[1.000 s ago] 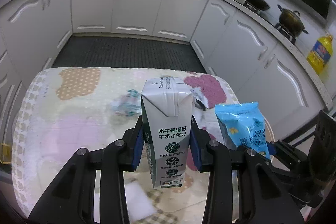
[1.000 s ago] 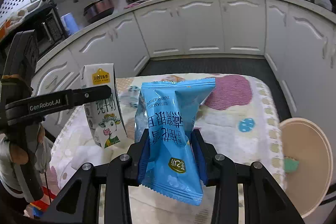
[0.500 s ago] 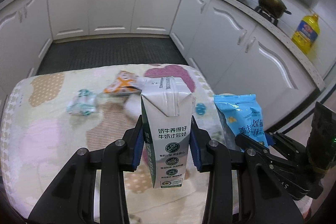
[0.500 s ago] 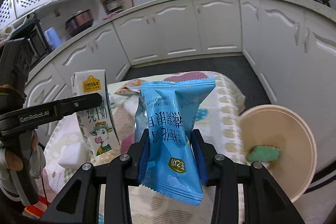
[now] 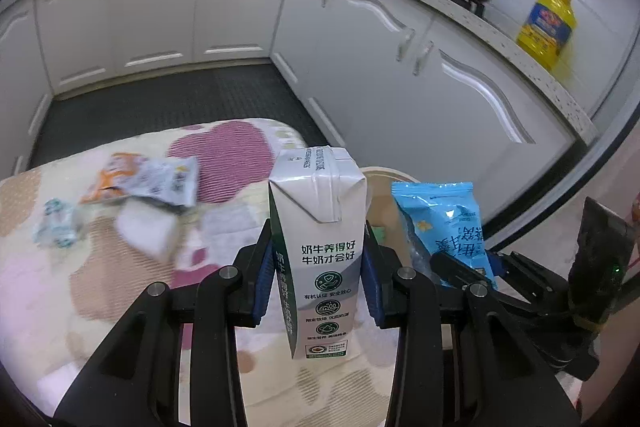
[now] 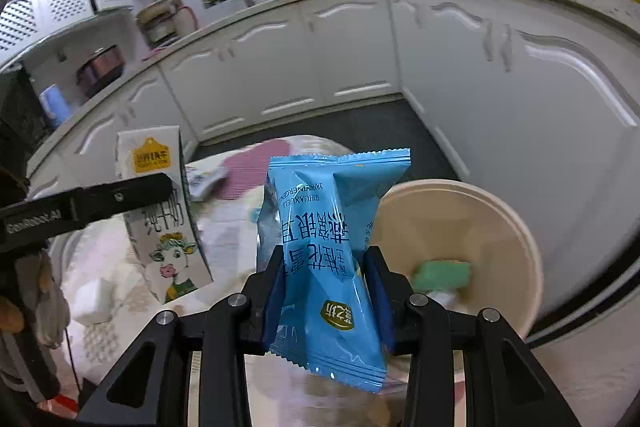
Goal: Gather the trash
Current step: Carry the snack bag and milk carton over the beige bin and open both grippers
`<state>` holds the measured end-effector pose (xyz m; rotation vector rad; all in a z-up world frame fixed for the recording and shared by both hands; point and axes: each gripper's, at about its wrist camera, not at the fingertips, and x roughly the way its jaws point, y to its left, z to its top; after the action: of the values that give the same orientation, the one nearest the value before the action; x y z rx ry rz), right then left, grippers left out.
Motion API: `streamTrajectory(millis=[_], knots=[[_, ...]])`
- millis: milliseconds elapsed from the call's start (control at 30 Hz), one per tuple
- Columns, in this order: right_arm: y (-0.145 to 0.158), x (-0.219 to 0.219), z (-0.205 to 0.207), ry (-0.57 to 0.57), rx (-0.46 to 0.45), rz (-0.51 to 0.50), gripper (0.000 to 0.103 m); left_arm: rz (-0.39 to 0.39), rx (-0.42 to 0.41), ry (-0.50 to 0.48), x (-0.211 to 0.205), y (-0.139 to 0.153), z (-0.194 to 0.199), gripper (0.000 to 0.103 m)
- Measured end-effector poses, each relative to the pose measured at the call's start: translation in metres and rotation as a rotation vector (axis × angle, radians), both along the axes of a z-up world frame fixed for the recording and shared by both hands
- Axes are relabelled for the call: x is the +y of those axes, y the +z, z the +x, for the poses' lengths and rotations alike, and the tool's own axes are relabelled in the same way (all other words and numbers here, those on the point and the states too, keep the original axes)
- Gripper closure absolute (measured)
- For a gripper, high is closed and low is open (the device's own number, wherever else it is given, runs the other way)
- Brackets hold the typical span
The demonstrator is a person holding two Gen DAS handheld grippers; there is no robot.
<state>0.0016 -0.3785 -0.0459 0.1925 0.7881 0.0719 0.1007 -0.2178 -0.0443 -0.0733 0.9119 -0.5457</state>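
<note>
Two grips holding: my left claw (image 5: 316, 287) is clamping the milk carton (image 5: 320, 235), my right claw (image 6: 326, 301) is pinching the blue snack packet (image 6: 328, 251) beside the beige bin (image 6: 500, 227).

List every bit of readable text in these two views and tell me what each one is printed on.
"奶牛养得好 牛奶才会好": white milk carton in the left gripper.
"有机认证 安全放心": same carton, under its top round icon.
"QIHUAXUELI": blue snack packet in the right gripper, printed upside down.
"GenRobot.AI": black gripper finger, blurred.
Yellow oil bottle label: too blurred.
</note>
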Motion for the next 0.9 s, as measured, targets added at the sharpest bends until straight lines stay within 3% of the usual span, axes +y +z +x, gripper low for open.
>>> streamTrajectory(millis=[467, 900], knots=[[-0.038, -0.071, -0.006, -0.159, 0.086, 0.026, 0.066, -0.008, 0.043, -0.096, -0.086, -0.019, 0.024, 0.067], [-0.070, -0.086, 0.004, -0.202, 0.167, 0.036, 0.063, -0.008, 0.093, -0.094, -0.115, -0.051, 0.037, 0.067]])
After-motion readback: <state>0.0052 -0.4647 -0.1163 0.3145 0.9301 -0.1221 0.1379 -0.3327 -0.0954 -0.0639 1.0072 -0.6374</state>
